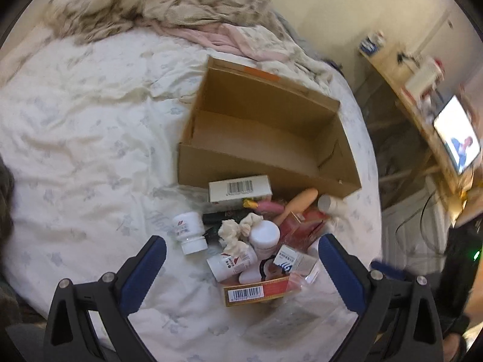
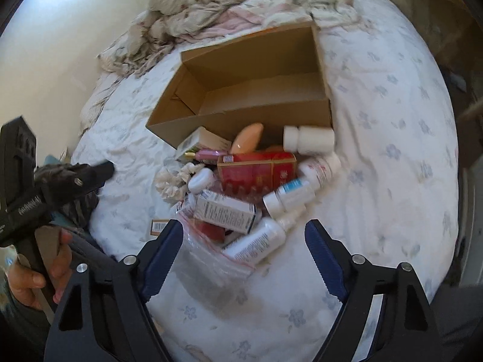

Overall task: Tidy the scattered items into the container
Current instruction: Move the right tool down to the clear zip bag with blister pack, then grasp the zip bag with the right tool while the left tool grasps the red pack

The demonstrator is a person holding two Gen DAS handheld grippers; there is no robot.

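Note:
An open cardboard box (image 1: pixel 241 166) (image 2: pixel 250 51) lies empty on the bed. A heap of small items sits against its near wall. In the heap are a white barcode carton (image 1: pixel 240 188), white pill bottles (image 1: pixel 188 230) (image 2: pixel 308 140), a white jar (image 1: pixel 264 236), a cream scrunchie (image 1: pixel 238 229) (image 2: pixel 175 181), a red box (image 2: pixel 256 172), a peach-coloured piece (image 1: pixel 295 208) (image 2: pixel 247 141) and a clear zip bag (image 2: pixel 205 259). My left gripper (image 1: pixel 241 241) hangs open over the heap's near side. My right gripper (image 2: pixel 244 226) is open too. The bag and a white bottle (image 2: pixel 256 241) lie between its fingers, which do not press on either.
A crumpled patterned blanket (image 1: pixel 169 3) (image 2: pixel 211 3) is piled behind the box. The white flowered sheet (image 1: pixel 75 150) spreads to the left. A wooden desk with a lit screen (image 1: pixel 457 135) stands to the right of the bed. A hand (image 2: pixel 45 271) holds the left gripper's handle.

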